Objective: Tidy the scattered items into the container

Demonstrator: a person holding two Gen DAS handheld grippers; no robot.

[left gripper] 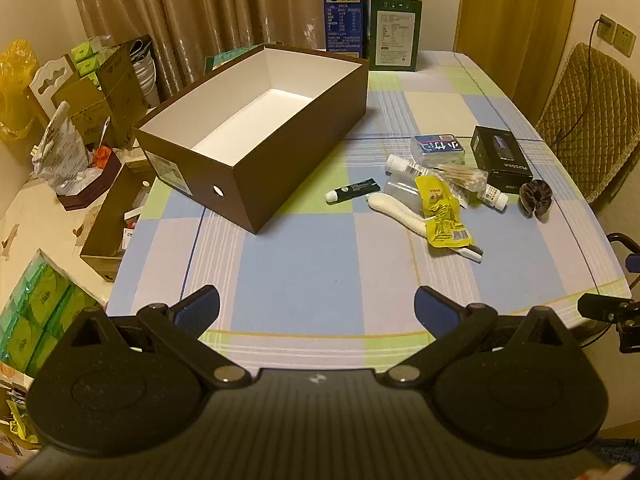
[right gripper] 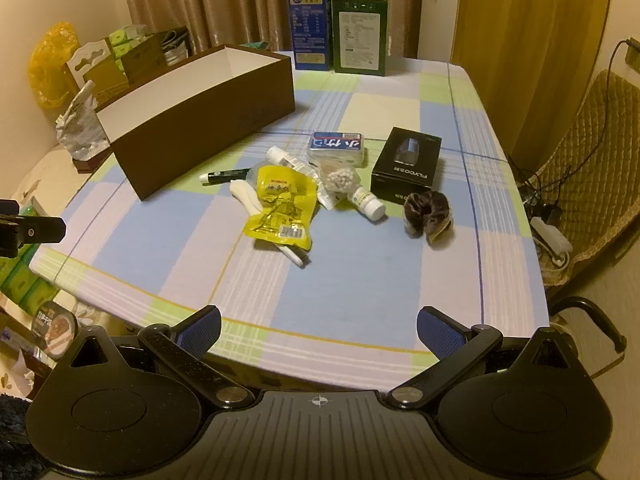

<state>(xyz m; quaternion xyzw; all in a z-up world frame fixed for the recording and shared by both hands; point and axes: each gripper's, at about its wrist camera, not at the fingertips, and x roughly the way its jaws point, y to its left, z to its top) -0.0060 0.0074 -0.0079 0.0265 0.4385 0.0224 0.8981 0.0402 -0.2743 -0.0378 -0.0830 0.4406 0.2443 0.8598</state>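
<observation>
- L gripper [left gripper: 317, 308] & R gripper [right gripper: 319, 330]: jaws wide, nothing held, over table [right gripper: 360, 280] near edge.
- Brown box [left gripper: 256, 120] empty; clutter just right of it.

One brown box [left gripper: 256, 184], two white bottles [right gripper: 370, 202], two cartons [right gripper: 312, 24], one scrunchie [right gripper: 428, 212]

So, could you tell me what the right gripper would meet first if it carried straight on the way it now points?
Probably bare tablecloth: the open right gripper points down at the empty stretch short of the yellow packet and brown scrunchie. Depth is hard to judge.
</observation>
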